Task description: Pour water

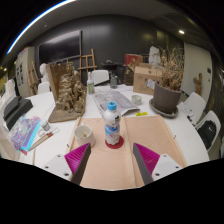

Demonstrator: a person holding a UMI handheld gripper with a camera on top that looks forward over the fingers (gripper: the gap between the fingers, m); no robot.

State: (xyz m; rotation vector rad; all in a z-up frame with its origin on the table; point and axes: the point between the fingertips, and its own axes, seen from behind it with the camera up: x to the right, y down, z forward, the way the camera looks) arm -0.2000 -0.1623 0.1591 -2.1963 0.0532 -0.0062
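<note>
- Magenta pads line the inner faces of the tongs, which stand released with a wide gap between the two fingers and nothing gripped.
- Water bottle, clear with a white cap and a blue-and-white label, stands upright on a red coaster just ahead of the fingers, centred on the gap, apart from both.
- White cup sits just beside the bottle, to its left, near the left finger's tip.
- Both rest on a tan mat laid at the near edge of the white surface.
- Potted plant with dry branches stands toward the far right corner of the surface.
- Wooden model stands toward the far left edge.
- Coloured papers lie at the left edge.
- Grey tray lies beyond the bottle, near the far edge.
</note>
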